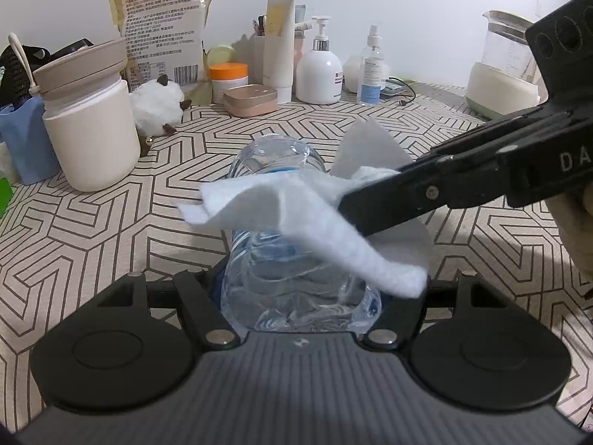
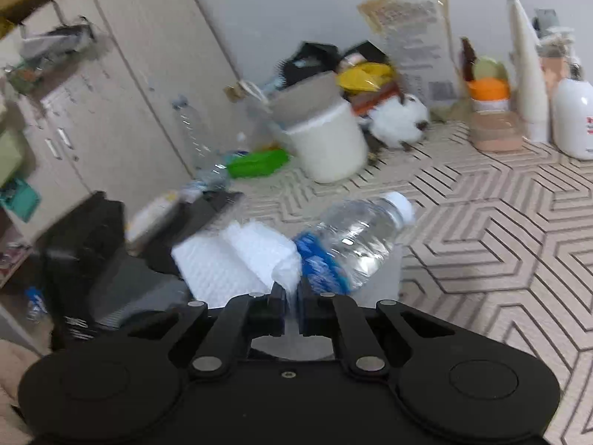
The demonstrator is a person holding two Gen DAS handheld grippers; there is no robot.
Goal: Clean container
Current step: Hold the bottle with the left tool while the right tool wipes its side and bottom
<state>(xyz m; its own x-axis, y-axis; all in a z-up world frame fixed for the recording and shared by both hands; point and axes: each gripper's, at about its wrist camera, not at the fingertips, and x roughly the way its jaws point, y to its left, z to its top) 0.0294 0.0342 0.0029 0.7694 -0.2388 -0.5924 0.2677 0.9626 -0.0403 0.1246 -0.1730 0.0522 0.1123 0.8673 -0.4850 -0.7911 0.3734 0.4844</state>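
A clear plastic water bottle (image 1: 281, 259) with a blue label lies lengthwise between my left gripper's (image 1: 300, 296) fingers, base toward the camera, held above the table. My right gripper (image 1: 355, 200) comes in from the right, shut on a white cloth (image 1: 281, 207) draped across the bottle's middle. In the right wrist view, the right gripper (image 2: 292, 296) pinches the cloth (image 2: 237, 263) against the bottle (image 2: 355, 244), whose white cap (image 2: 402, 204) points away to the upper right. The left gripper's body shows dark at the left (image 2: 96, 259).
A patterned tablecloth (image 1: 111, 215) covers the table. A cream jar with a beige lid (image 1: 89, 129) stands at the left. Along the wall are a food bag (image 1: 163, 37), lotion tube (image 1: 280, 44), pump bottle (image 1: 318, 70), spray bottle (image 1: 370, 70), pink tin (image 1: 250, 100) and a kettle (image 1: 500, 70).
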